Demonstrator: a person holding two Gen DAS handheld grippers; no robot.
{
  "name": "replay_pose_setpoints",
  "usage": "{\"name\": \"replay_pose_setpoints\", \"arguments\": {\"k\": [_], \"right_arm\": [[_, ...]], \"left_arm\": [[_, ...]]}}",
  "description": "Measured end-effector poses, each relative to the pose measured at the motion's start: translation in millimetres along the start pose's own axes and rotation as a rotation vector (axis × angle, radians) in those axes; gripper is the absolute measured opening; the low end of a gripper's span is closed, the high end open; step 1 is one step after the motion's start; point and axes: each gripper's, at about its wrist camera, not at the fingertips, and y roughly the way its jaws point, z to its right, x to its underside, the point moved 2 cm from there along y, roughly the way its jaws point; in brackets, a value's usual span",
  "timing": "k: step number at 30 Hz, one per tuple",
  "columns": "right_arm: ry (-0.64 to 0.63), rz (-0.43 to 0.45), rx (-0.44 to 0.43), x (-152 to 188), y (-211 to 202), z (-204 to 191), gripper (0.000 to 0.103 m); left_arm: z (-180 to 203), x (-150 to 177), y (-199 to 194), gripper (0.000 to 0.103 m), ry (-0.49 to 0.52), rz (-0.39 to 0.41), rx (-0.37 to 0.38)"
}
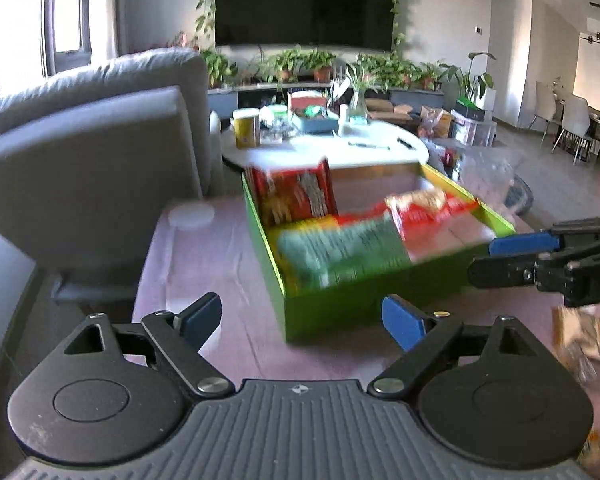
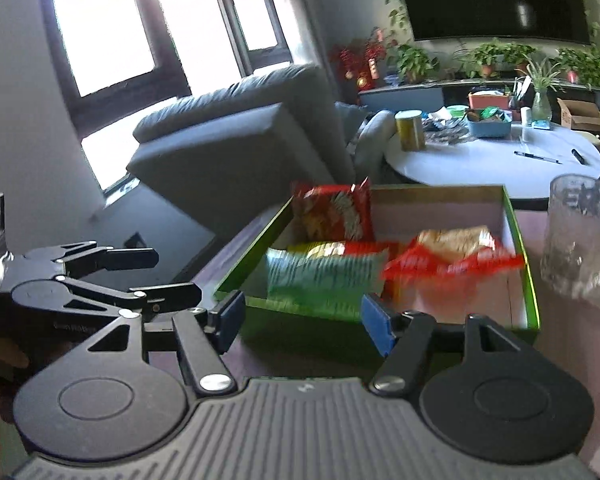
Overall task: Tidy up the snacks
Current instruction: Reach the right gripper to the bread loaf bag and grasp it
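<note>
A green box (image 1: 332,304) (image 2: 530,280) sits on the purple-covered table. Inside it a red snack bag (image 1: 296,196) (image 2: 334,212) stands at the far left, a green snack bag (image 1: 340,252) (image 2: 320,276) lies in front, and a red-and-yellow bag (image 1: 428,208) (image 2: 452,252) lies to the right. My left gripper (image 1: 304,320) is open and empty just before the box's near wall. My right gripper (image 2: 304,320) is open and empty at the box's near edge; it also shows in the left wrist view (image 1: 512,256), and the left gripper shows in the right wrist view (image 2: 172,276).
A clear glass (image 2: 580,236) stands right of the box. A grey sofa (image 1: 100,148) is at the left. A white round table (image 1: 324,148) with a yellow can (image 1: 247,128) stands behind. A packet (image 1: 580,336) lies at the right edge.
</note>
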Motion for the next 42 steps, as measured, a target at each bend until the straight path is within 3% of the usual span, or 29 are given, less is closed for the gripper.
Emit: {"name": "replay_pose_setpoints", "arguments": {"k": [11, 23, 27, 32, 34, 42], "right_arm": [[-0.085, -0.108, -0.073, 46, -10, -38, 0.066], [-0.094, -0.194, -0.073, 70, -6, -58, 0.066], [-0.080, -0.225, -0.092, 76, -3, -62, 0.066], [-0.080, -0.247, -0.099, 81, 1, -67, 0.066], [-0.073, -0.259, -0.103, 82, 3, -67, 0.066], [-0.056, -0.279, -0.119, 85, 6, -67, 0.066]], "left_arm": [[0, 68, -41, 0.087, -0.090, -0.087, -0.001], [18, 100, -71, 0.086, -0.090, -0.137, 0.086], [25, 112, -70, 0.085, -0.083, -0.199, 0.100], [28, 123, -67, 0.074, -0.104, -0.256, 0.120], [29, 122, -67, 0.062, -0.104, -0.252, 0.148], [31, 114, -62, 0.057, -0.080, -0.244, 0.156]]}}
